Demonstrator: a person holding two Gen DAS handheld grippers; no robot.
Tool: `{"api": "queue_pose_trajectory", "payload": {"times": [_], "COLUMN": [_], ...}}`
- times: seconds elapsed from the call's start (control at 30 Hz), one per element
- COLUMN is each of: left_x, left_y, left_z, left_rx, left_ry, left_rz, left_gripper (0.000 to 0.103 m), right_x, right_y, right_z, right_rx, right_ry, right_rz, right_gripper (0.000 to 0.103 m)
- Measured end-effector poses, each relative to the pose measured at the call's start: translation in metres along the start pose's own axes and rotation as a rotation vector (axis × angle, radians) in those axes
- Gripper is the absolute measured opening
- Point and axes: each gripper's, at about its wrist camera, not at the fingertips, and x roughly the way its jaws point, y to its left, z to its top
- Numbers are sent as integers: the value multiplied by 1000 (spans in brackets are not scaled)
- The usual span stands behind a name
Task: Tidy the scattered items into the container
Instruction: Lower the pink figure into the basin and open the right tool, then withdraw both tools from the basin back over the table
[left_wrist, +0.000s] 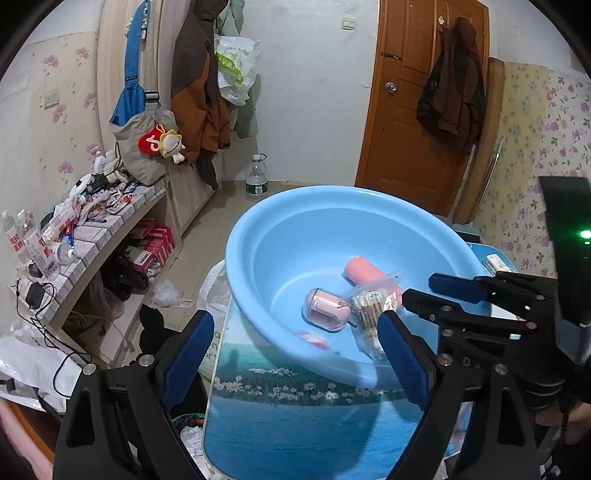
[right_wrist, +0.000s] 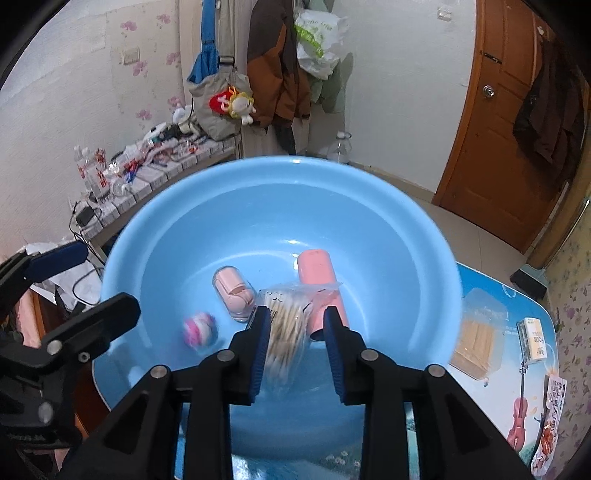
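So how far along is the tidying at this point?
Partly done. In the blue basin lie a pink tube, a pink case and a blurred pink ball. The right gripper stands open around a bag of cotton swabs over the basin. The left gripper is open, empty. A toothpick box and small packets remain on the table.

Left wrist view looks from basin's near-left side, slightly further back; right wrist view close above rim; both share blue basin (left_wrist: 258, 236) (right_wrist: 155, 236) interior
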Motion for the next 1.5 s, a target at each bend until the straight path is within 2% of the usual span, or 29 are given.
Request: {"api": "queue_pose_trajectory", "payload": {"times": [0.1, 0.37, 0.43, 0.5, 0.6, 0.73, 0.8, 0.93, 1.07, 1.2, 1.37, 1.5], "left_x": [-7, -26, -29, -32, -37, -47, -53, -62, -65, -65, -66, -66], "left_y": [-8, -25, -30, -35, -45, -60, -69, -85, -105, -121, -137, -146], "left_z": [0, 0, -2, -3, -6, -12, -16, -25, -38, -45, -49, -48], "left_rx": [26, 31, 26, 21, 12, 14, 22, 18, 28, 32, 55, 76], "left_ry": [-13, -42, -46, -47, -57, -86, -102, -124, -121, -100, -96, -92], "left_rz": [2, 6, 8, 6, 2, 24, 25, 33, 38, 21, -1, -16], "left_gripper": [95, 102, 103, 103, 103, 103, 103, 103, 103, 103, 103, 103], "right_x": [-19, -73, -81, -92, -112, -145, -164, -191, -206, -204, -206, -213], "right_y": [-8, -20, -29, -38, -51, -65, -74, -86, -93, -95, -114, -120], "right_z": [-5, -23, -24, -31, -46, -70, -84, -109, -134, -150, -162, -166], "right_rx": [19, 60, 76, 100, 133, 164, 185, 218, 270, 309, 376, 387], "right_ry": [-38, -99, -108, -124, -161, -211, -238, -275, -297, -297, -278, -293], "right_rz": [-2, -9, -10, -8, -25, -42, -60, -108, -115, -193, -180, -229], "right_gripper": [49, 49, 53, 66, 80, 84, 93, 95, 95, 95, 95, 95]}}
